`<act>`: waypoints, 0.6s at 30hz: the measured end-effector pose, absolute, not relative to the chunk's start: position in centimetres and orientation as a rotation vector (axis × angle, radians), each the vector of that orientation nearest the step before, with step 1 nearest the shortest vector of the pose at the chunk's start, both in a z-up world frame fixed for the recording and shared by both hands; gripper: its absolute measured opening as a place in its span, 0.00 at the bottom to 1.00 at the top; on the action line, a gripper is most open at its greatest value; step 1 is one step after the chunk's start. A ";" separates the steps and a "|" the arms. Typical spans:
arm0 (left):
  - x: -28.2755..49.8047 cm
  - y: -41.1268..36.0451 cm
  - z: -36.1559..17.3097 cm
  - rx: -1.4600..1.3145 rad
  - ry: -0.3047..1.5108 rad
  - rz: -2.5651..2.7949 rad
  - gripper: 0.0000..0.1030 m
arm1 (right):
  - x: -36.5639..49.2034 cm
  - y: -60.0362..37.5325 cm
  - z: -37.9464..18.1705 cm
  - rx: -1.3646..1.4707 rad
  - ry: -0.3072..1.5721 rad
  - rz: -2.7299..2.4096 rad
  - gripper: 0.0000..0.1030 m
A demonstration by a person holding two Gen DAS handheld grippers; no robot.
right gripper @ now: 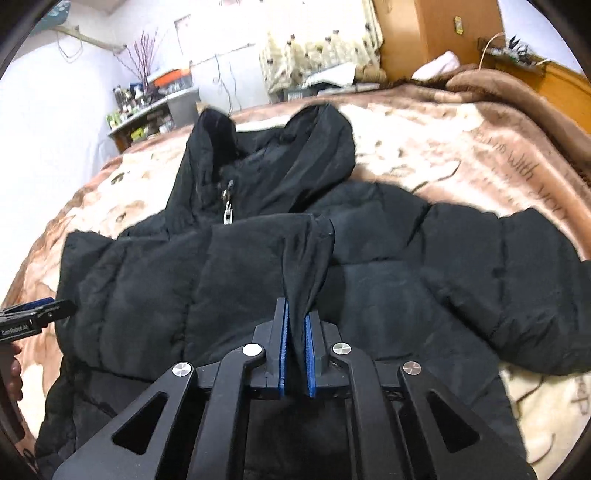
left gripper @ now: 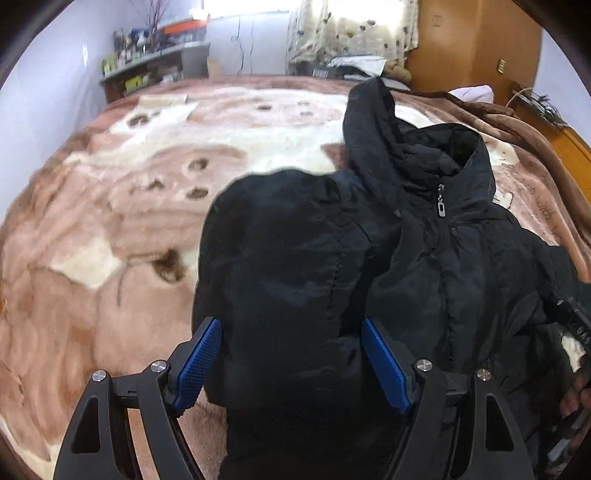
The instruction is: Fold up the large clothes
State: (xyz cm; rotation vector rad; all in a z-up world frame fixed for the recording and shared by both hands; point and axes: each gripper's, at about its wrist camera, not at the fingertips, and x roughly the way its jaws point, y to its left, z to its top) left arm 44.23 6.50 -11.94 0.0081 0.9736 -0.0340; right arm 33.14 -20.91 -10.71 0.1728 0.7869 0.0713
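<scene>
A black puffer jacket [left gripper: 424, 258] with a hood and a silver zipper pull [left gripper: 441, 206] lies on the bed, hood towards the far end. It also shows in the right wrist view [right gripper: 258, 266]. My left gripper [left gripper: 291, 328] is open, its blue pads on either side of the jacket's folded-over left part. My right gripper [right gripper: 296, 314] is shut on a pinch of the jacket's fabric, which it holds up over the jacket's front. The jacket's right sleeve [right gripper: 517, 266] lies spread out to the right. The left gripper shows at the left edge of the right wrist view [right gripper: 37, 314].
The bed is covered by a brown and cream fleece blanket [left gripper: 129, 221]. A cluttered shelf [left gripper: 147, 62] stands at the far left wall. A wooden wardrobe [left gripper: 472, 44] and a wooden headboard [left gripper: 569, 147] are at the right. A curtain [left gripper: 351, 29] hangs at the back.
</scene>
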 end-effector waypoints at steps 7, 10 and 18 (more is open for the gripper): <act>46.7 7.0 -13.9 -0.013 1.045 0.023 0.76 | 34.2 -21.8 -12.2 0.130 0.848 -0.026 0.07; 47.7 7.1 -15.3 -0.026 1.085 0.053 0.79 | 34.8 -22.2 -13.8 0.115 0.887 -0.043 0.11; 47.9 6.9 -16.3 0.020 1.081 0.085 0.90 | 35.0 -22.5 -15.3 0.065 0.917 -0.046 0.24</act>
